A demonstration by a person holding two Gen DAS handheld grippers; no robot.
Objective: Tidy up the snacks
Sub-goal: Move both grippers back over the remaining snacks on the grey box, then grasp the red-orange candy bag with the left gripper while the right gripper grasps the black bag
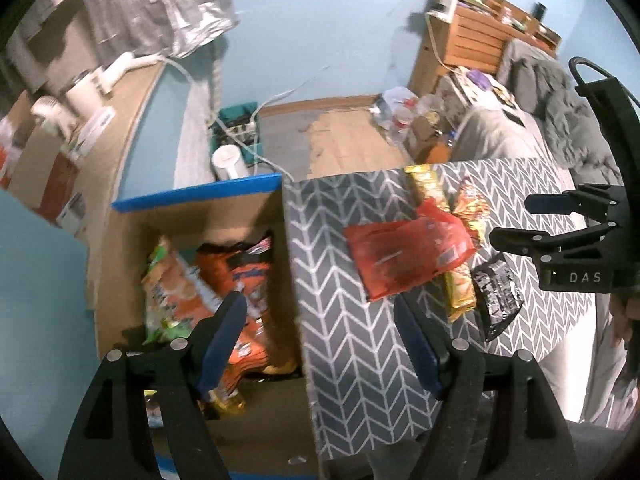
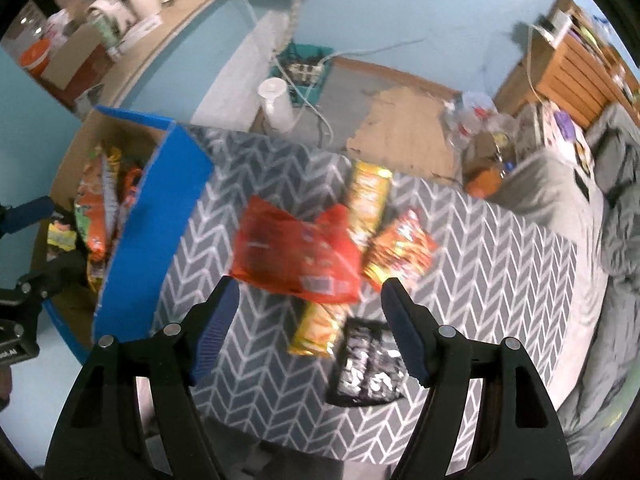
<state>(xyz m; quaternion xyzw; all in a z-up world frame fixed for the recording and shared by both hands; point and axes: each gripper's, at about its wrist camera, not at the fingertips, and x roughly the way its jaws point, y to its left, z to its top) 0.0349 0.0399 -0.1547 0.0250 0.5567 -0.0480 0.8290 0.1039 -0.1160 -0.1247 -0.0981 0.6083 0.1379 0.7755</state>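
Note:
A cardboard box [image 1: 192,216] with blue-taped rim holds several orange and green snack bags [image 1: 224,280]; it also shows in the right wrist view [image 2: 168,184]. On the grey chevron table [image 2: 480,272] lie a red bag [image 2: 296,256], a long yellow pack [image 2: 366,196], an orange pack [image 2: 400,248] and a black-and-silver packet [image 2: 370,364]. The red bag also shows in the left wrist view [image 1: 408,252]. My left gripper [image 1: 320,316] is open and empty, straddling the box's right wall. My right gripper [image 2: 310,300] is open and empty, just before the red bag.
A white cylinder [image 2: 276,104] and a teal crate with cables [image 2: 308,68] stand on the floor behind the table. A grey bed [image 2: 580,200] lies to the right, wooden shelves [image 1: 476,36] beyond it. A counter with containers [image 1: 80,112] runs at left.

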